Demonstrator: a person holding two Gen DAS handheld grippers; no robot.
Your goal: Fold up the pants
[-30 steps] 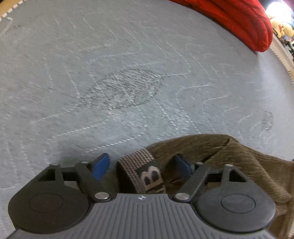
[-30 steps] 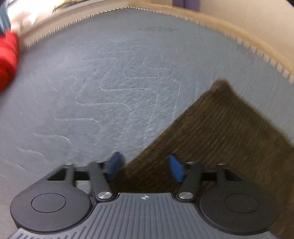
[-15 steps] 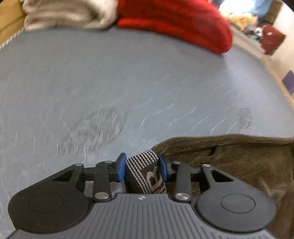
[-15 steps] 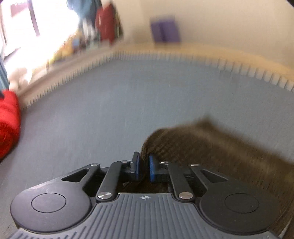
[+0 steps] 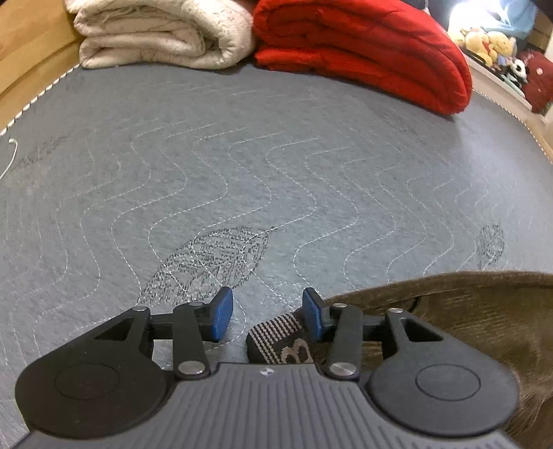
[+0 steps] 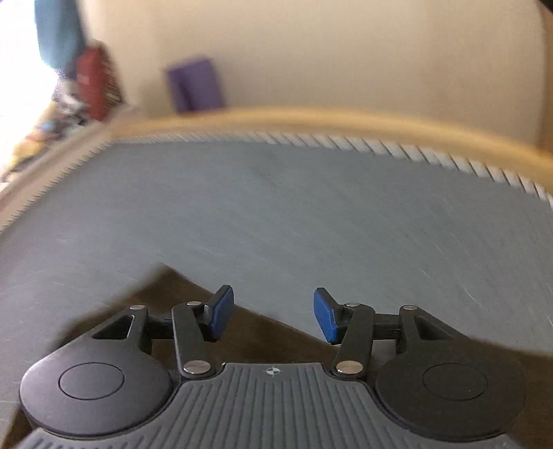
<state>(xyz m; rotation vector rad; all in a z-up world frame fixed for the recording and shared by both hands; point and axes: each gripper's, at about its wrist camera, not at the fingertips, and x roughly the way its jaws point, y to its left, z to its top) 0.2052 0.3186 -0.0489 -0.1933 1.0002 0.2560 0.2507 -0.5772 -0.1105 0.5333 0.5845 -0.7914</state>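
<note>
Left wrist view fills mostly with the grey quilted mattress, a folded red blanket at the upper right and a folded cream blanket at the upper left, while the brown pants lie in the lower right with their striped waistband poking between the fingers of my left gripper, whose blue pads stand apart and clamp nothing. Through the right wrist view, which is blurred, a dark corner of the pants lies at the lower left under my right gripper, its pads likewise spread wide over the mattress and gripping nothing.
</note>
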